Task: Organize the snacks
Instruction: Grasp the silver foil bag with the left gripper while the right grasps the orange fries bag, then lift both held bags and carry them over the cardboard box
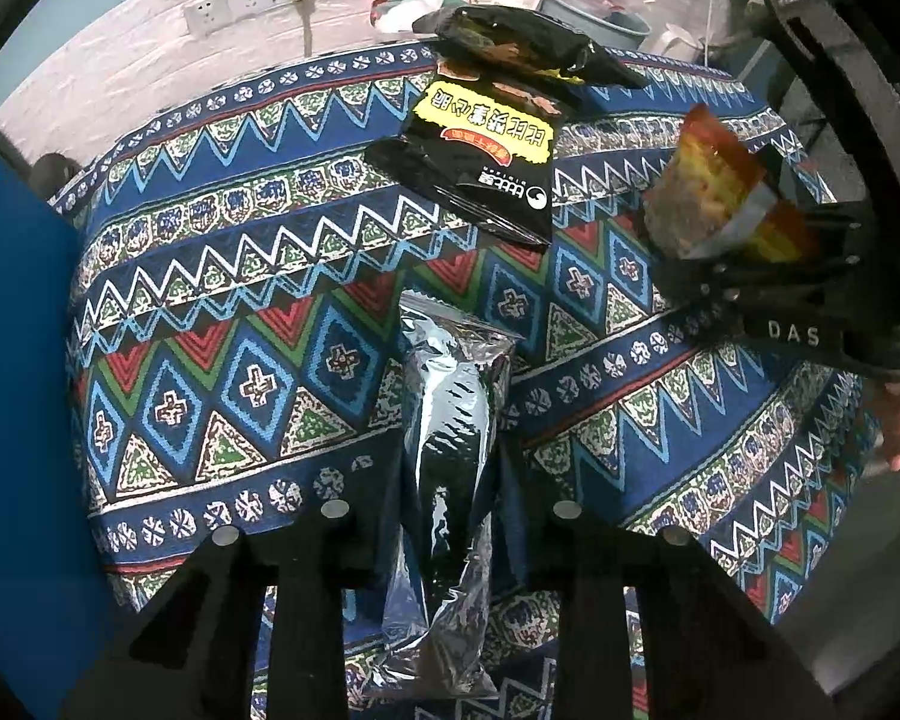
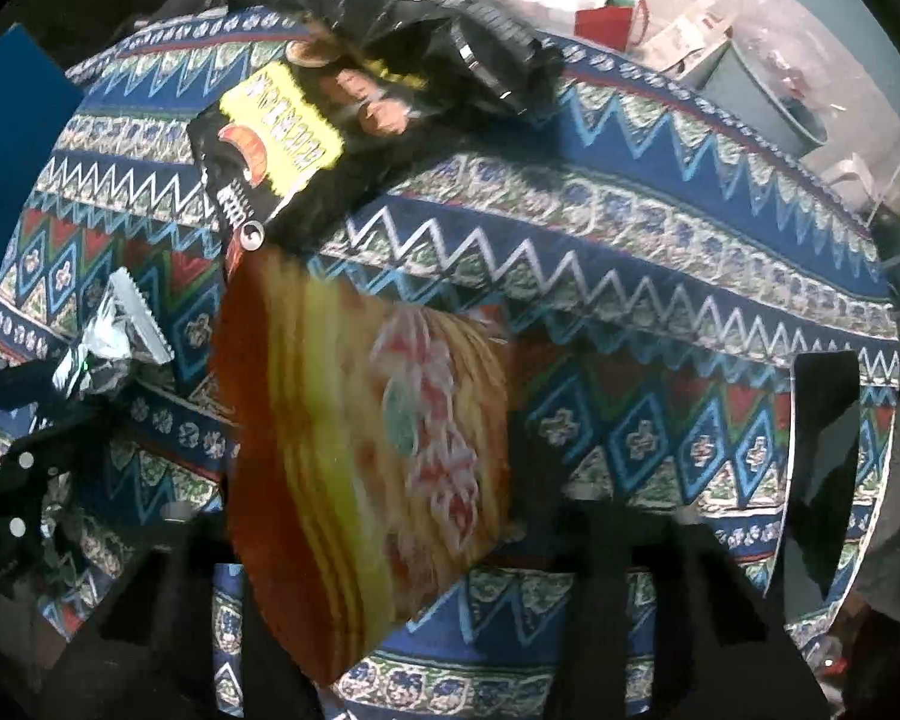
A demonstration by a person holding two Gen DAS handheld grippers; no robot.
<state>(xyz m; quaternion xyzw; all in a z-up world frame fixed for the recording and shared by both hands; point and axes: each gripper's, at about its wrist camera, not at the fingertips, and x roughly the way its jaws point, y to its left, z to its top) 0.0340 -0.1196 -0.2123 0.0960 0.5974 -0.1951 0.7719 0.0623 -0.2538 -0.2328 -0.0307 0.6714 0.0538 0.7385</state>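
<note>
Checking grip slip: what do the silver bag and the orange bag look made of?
Silver bag: looks like metallised foil film, mirror-glossy, with sharp creases and bright glints. Orange bag: probably printed plastic film with a smooth sheen and a silvery sealed edge; motion blur leaves this uncertain.

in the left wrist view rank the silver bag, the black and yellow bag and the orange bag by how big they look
1. silver bag, though it sits nearest the camera, which inflates it
2. black and yellow bag
3. orange bag, partly hidden by the right gripper holding it
</note>
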